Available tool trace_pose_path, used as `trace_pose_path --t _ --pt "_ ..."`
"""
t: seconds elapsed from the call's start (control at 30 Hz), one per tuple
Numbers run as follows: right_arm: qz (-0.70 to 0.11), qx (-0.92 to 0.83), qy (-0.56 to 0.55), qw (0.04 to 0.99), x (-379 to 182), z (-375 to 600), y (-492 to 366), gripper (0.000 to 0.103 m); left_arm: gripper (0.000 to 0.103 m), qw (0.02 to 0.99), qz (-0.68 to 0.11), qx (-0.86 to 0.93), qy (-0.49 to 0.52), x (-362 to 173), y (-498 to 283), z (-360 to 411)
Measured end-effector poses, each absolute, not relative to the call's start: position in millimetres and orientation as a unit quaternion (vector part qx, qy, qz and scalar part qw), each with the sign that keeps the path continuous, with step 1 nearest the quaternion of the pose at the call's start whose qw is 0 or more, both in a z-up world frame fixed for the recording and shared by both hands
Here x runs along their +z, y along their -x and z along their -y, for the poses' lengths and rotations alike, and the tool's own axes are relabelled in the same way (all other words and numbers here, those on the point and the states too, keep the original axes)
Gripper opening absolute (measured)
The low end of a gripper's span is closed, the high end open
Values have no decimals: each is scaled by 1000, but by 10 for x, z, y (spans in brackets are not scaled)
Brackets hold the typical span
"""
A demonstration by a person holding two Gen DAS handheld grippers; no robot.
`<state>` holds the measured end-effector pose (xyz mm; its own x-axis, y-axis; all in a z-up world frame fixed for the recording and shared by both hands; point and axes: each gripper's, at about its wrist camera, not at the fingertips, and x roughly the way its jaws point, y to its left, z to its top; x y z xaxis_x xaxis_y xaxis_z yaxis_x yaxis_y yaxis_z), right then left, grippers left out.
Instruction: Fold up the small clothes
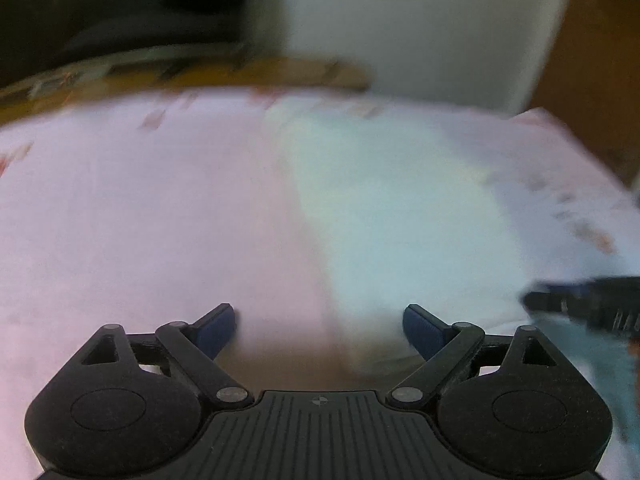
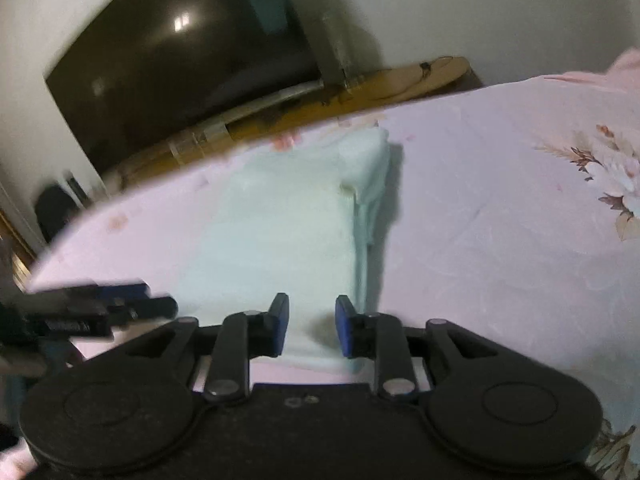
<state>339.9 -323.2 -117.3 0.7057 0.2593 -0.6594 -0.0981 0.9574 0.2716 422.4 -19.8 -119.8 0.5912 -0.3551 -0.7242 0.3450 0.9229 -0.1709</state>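
A pale mint-green garment (image 2: pixel 280 224) lies folded into a long stack on the pink floral bedsheet (image 2: pixel 500 220). Its right edge shows several layers. My right gripper (image 2: pixel 312 326) hovers over the garment's near end, jaws partly open and empty. In the blurred left wrist view the garment (image 1: pixel 400 208) lies ahead and to the right. My left gripper (image 1: pixel 319 326) is wide open and empty above the sheet (image 1: pixel 140 220) beside the garment's left edge. The right gripper's fingers (image 1: pixel 580 304) show at the right edge there, and the left gripper's fingers (image 2: pixel 120 304) at the left of the right wrist view.
A dark TV screen (image 2: pixel 180 64) stands on a wooden shelf (image 2: pixel 360 92) beyond the bed's far edge. A white wall (image 1: pixel 420 20) rises behind. The bed's edge curves away on the left (image 2: pixel 80 216).
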Motion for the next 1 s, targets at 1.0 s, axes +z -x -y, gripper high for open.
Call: trace_pose_path --t 1.0 --pt "-370 49 -162 913 -1012 3281 -3427 54 95 917 -361 -167 18 -876 -4142 46"
